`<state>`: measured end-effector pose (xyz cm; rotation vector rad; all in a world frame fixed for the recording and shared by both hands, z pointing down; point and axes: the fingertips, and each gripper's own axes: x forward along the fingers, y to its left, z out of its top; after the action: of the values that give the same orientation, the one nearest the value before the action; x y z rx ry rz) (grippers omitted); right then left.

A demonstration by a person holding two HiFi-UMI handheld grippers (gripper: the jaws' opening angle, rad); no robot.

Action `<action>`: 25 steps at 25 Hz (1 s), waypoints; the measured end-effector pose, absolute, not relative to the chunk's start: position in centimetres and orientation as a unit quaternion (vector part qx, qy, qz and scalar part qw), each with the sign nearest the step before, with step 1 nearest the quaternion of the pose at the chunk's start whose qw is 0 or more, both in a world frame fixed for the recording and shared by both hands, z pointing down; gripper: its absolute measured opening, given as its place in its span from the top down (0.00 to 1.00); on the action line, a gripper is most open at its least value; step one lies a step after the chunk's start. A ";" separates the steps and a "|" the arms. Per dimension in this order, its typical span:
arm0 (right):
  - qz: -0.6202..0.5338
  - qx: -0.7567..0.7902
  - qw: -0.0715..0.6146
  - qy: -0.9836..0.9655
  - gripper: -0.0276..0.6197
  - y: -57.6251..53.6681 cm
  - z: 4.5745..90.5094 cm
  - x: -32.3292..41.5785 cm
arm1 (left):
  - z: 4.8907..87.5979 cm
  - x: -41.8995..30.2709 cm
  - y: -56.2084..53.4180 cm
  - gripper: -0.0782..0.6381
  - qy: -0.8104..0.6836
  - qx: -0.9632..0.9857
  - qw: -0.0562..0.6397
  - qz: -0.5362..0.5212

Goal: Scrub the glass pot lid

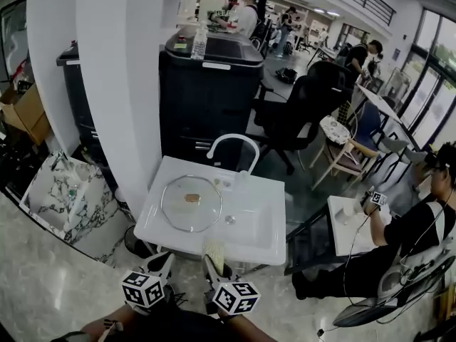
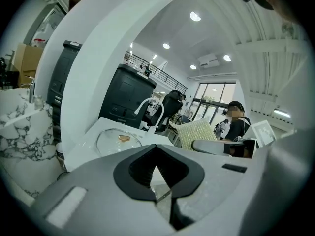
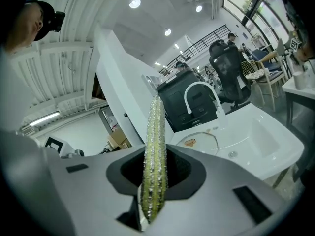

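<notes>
The glass pot lid with a brown knob lies flat on the left part of the white sink; it also shows in the left gripper view as the lid and in the right gripper view as the lid. Both grippers hover just in front of the sink's near edge, short of the lid. My right gripper is shut on a yellow-green scrub sponge, which stands upright between its jaws. My left gripper is shut with nothing in it.
A white curved faucet rises at the sink's back edge, and a drain sits in the basin right of the lid. A white pillar stands to the left, a black cabinet behind. A seated person is at the right.
</notes>
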<state>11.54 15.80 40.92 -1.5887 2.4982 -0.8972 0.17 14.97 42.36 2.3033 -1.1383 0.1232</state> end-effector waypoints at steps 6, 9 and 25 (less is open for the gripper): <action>-0.309 -0.538 0.008 0.784 0.86 9.8 42.3 8.9 | 43.8 -3.2 7.4 0.89 -0.407 0.861 0.303 0.040; -0.316 -0.552 0.000 0.772 0.86 7.9 42.9 8.2 | 44.6 -4.0 4.8 0.89 -0.391 0.864 0.313 0.045; -0.363 -0.526 0.021 0.769 0.86 -0.5 45.3 11.8 | 45.3 -1.8 -1.8 0.89 -0.433 0.843 0.314 0.046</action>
<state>11.80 -0.51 45.27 -1.6318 2.3822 -1.1253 -1.85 -1.77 45.27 2.2232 -1.1427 0.1217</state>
